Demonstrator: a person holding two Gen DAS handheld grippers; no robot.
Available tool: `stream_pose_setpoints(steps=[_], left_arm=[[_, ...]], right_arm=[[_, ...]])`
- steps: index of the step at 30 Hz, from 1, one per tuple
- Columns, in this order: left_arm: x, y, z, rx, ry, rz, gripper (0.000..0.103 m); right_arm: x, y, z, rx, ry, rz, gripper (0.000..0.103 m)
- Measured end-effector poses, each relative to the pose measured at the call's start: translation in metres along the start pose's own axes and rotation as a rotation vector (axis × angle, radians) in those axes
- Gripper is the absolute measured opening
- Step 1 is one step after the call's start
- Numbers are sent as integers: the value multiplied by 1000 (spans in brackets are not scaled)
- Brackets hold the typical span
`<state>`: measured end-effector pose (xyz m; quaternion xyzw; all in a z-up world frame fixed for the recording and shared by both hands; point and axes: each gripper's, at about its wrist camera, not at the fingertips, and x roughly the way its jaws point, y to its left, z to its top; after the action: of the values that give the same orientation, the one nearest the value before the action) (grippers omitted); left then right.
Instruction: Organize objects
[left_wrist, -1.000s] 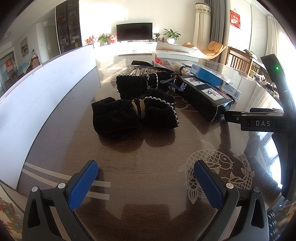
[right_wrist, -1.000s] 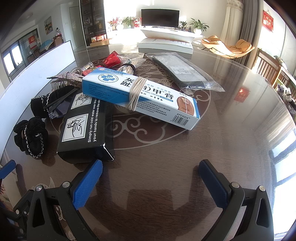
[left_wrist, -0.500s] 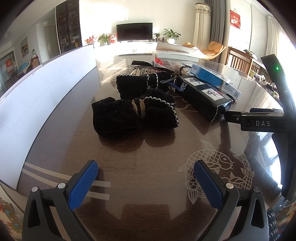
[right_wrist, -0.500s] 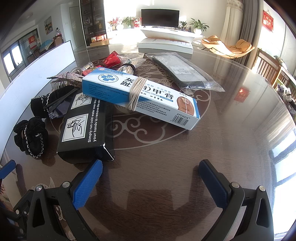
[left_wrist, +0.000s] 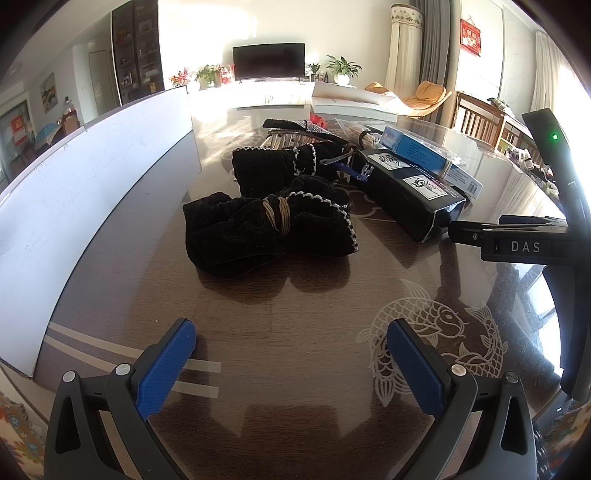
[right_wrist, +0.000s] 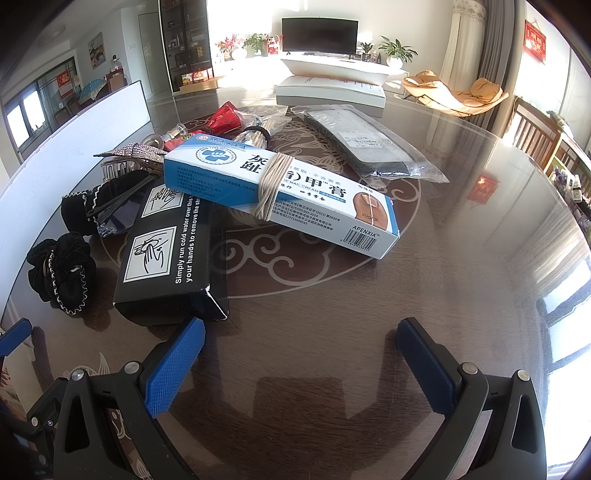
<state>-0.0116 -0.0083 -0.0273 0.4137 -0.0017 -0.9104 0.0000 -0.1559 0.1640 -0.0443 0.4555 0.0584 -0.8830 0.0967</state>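
Note:
A black cloth bundle (left_wrist: 269, 229) tied with a rubber band lies on the dark table, ahead of my open, empty left gripper (left_wrist: 291, 354). A second black bundle (left_wrist: 273, 170) lies behind it. A long black box (right_wrist: 166, 251) lies just ahead-left of my open, empty right gripper (right_wrist: 303, 350). A blue-and-white cream box (right_wrist: 280, 195) wrapped with rubber bands rests across the black box. Both boxes also show in the left wrist view, the black box (left_wrist: 410, 192) and the cream box (left_wrist: 428, 155). The right gripper's body (left_wrist: 524, 247) shows at the right there.
A white board (left_wrist: 85, 177) stands along the table's left side. A clear bag with a grey pad (right_wrist: 362, 144), a red packet (right_wrist: 225, 118), a hair comb and small items lie further back. Chairs (right_wrist: 535, 136) stand at the table's far right edge.

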Motion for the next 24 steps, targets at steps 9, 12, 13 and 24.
stream_pose_setpoints(steps=[9,12,13,24], left_arm=[[2,0,0,11,11,-6,103],[3,0,0,7,11,-1,103],[3,-1,0,4,11,1,103],[5,-4,-1,-25,1,32,103]], right_arm=[[0,0,0,0,0,-1,103],[0,0,0,1,0,-1,103],[0,0,0,1,0,-1,103],[0,0,0,1,0,-1,103]])
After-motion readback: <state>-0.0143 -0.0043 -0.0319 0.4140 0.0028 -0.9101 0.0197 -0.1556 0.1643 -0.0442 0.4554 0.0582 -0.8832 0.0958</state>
